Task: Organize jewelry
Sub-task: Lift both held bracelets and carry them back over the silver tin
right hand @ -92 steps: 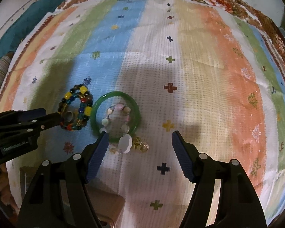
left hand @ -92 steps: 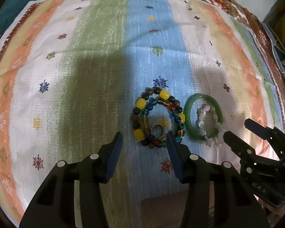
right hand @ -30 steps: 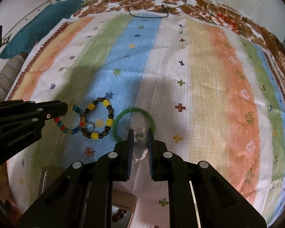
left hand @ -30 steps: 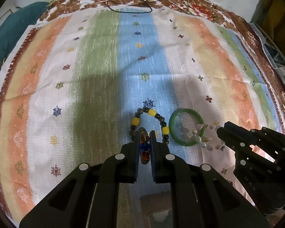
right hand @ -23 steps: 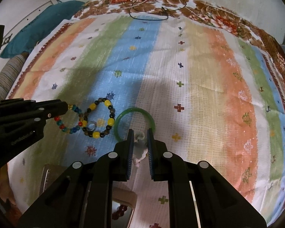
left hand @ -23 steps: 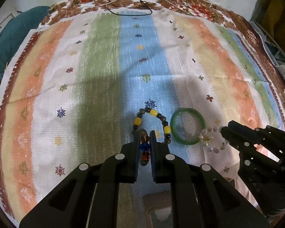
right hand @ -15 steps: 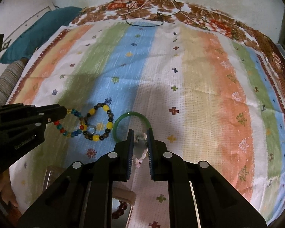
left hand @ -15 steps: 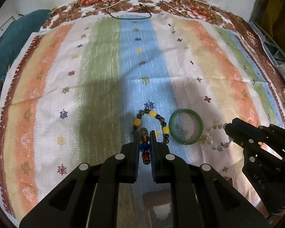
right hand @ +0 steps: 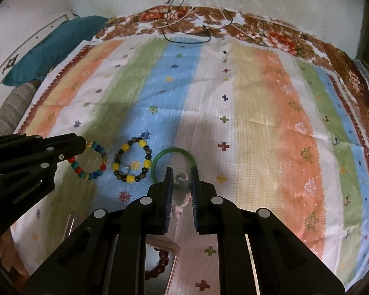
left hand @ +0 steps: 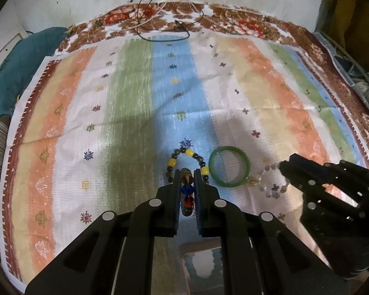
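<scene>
My left gripper (left hand: pixel 187 174) is shut on a multicoloured bead bracelet (left hand: pixel 187 191) and holds it above the striped cloth; in the right wrist view that bracelet (right hand: pixel 91 163) hangs from its tips (right hand: pixel 82 145). My right gripper (right hand: pixel 180 174) is shut on a pale stone bracelet (right hand: pixel 180 191), which dangles from it in the left wrist view (left hand: pixel 270 179). A yellow-and-dark bead bracelet (right hand: pixel 132 163) with a silver ring (right hand: pixel 124 170) inside it and a green bangle (right hand: pixel 171 159) lie on the cloth between the grippers.
A box (right hand: pixel 160 263) with a dark red bead bracelet (right hand: pixel 158 264) in it sits at the near edge under my right gripper. A black cable (right hand: pixel 187 32) lies at the far edge. A teal cushion (right hand: pixel 51 46) is at the far left.
Both grippers closed on their bracelets and lifted them up and back. The pale bracelet came out of the green bangle, the multicoloured one off the yellow bead bracelet.
</scene>
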Demonstrator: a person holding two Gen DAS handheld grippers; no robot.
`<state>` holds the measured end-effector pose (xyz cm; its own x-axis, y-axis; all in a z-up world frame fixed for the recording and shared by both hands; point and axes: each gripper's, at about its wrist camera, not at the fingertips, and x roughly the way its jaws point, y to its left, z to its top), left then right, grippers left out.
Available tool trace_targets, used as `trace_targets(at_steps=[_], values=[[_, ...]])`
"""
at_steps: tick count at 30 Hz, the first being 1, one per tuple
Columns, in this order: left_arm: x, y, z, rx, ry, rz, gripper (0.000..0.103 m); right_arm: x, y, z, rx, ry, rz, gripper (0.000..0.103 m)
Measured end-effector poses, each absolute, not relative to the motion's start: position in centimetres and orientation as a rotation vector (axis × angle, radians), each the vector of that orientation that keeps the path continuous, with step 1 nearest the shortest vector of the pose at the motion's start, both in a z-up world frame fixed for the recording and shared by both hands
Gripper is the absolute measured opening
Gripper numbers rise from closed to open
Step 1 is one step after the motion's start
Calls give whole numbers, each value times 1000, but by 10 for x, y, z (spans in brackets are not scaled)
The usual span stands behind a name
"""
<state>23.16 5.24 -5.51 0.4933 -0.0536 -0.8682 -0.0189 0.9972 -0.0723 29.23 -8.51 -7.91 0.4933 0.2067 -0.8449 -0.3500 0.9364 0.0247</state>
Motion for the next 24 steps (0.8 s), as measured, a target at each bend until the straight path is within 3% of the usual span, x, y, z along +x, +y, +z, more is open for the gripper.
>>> trace_targets(at_steps=[24], values=[[183, 45, -13, -87, 900, -19, 9, 248, -89, -41, -137, 854, 367, 15]])
